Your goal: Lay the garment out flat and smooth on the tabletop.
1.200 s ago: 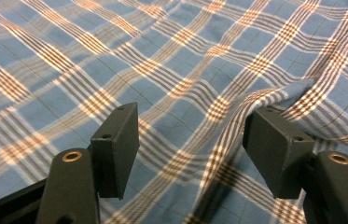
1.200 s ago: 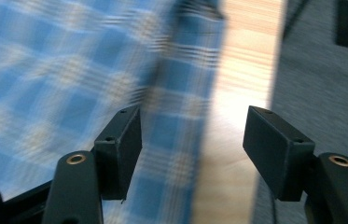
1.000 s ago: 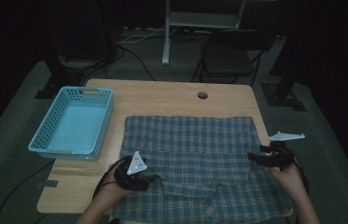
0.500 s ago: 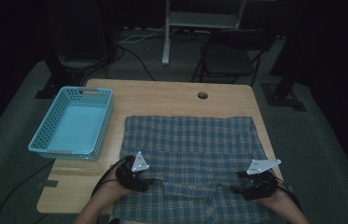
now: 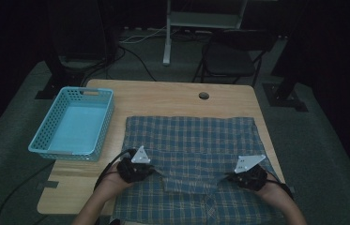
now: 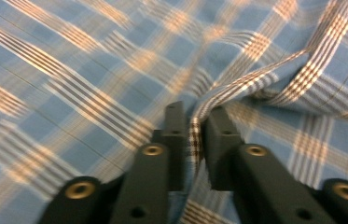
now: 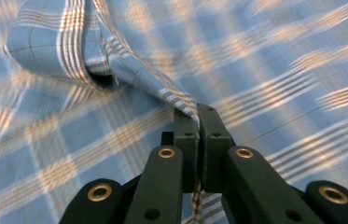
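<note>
A blue plaid shirt (image 5: pixel 196 154) is lying spread over the near half of the wooden table (image 5: pixel 163 101), with a light-blue plastic basket (image 5: pixel 73 124) sitting beside it at nine o'clock. The left gripper (image 6: pixel 194 122) is pinching a raised fold of the shirt between its closed-in jaws at the shirt's seven o'clock. The right gripper (image 7: pixel 198 116) is clamping another fold tightly at five o'clock.

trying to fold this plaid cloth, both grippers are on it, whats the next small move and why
Probably lift both together and carry the pinched edge away from the person. The left hand-held gripper and right hand-held gripper each clamp a raised ridge of the plaid cloth, which otherwise lies flat on the table.
</note>
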The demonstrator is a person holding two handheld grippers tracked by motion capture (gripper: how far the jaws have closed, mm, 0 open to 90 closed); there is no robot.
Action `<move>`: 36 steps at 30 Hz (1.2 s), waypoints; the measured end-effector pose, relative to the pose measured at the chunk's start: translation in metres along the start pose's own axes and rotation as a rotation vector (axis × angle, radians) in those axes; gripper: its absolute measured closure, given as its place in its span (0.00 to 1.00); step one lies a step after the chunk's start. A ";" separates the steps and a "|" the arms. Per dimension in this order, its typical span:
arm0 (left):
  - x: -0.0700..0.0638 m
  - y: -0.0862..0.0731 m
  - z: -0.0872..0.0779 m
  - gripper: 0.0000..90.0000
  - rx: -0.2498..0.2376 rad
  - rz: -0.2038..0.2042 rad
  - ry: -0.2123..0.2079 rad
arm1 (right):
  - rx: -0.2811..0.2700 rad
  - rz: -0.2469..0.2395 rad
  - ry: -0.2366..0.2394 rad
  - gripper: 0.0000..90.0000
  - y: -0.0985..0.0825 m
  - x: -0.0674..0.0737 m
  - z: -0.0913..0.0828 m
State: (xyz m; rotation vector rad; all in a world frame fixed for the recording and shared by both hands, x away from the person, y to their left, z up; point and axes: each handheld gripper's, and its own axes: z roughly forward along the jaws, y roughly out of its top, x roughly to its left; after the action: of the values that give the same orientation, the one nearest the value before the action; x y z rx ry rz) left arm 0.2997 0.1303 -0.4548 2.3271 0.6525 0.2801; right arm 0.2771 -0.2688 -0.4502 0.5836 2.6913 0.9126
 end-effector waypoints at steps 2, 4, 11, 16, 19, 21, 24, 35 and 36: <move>0.008 0.009 -0.006 0.97 -0.028 -0.023 0.008 | -0.050 0.034 -0.007 0.97 0.008 -0.009 -0.009; 0.013 0.013 -0.008 0.97 -0.039 -0.033 0.011 | -0.070 0.051 -0.020 0.97 0.012 -0.014 -0.013; 0.035 0.018 -0.007 0.78 -0.078 -0.109 -0.055 | -0.119 0.279 0.010 0.97 0.023 -0.066 -0.010; 0.039 0.009 -0.004 0.67 -0.065 -0.132 -0.099 | -0.102 0.428 0.068 0.97 0.018 -0.090 0.012; 0.044 0.004 -0.003 0.62 -0.048 -0.141 -0.095 | -0.078 0.500 0.069 0.97 0.015 -0.100 0.028; 0.047 0.001 -0.002 0.60 -0.039 -0.157 -0.087 | -0.072 0.506 0.066 0.97 0.014 -0.102 0.032; 0.053 -0.004 -0.001 0.60 -0.046 -0.188 -0.103 | -0.075 0.526 0.072 0.97 0.009 -0.105 0.034; 0.052 -0.009 0.020 0.77 0.031 -0.174 -0.086 | -0.073 0.540 0.089 0.97 -0.015 -0.097 0.030; 0.051 -0.010 0.020 0.82 0.032 -0.174 -0.094 | -0.067 0.536 0.089 0.97 -0.018 -0.093 0.029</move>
State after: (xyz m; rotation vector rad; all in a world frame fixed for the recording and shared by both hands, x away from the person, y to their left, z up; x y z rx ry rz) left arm 0.3468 0.1521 -0.4749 2.2808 0.8119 0.0802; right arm 0.3654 -0.3075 -0.4751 1.3151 2.6054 1.1684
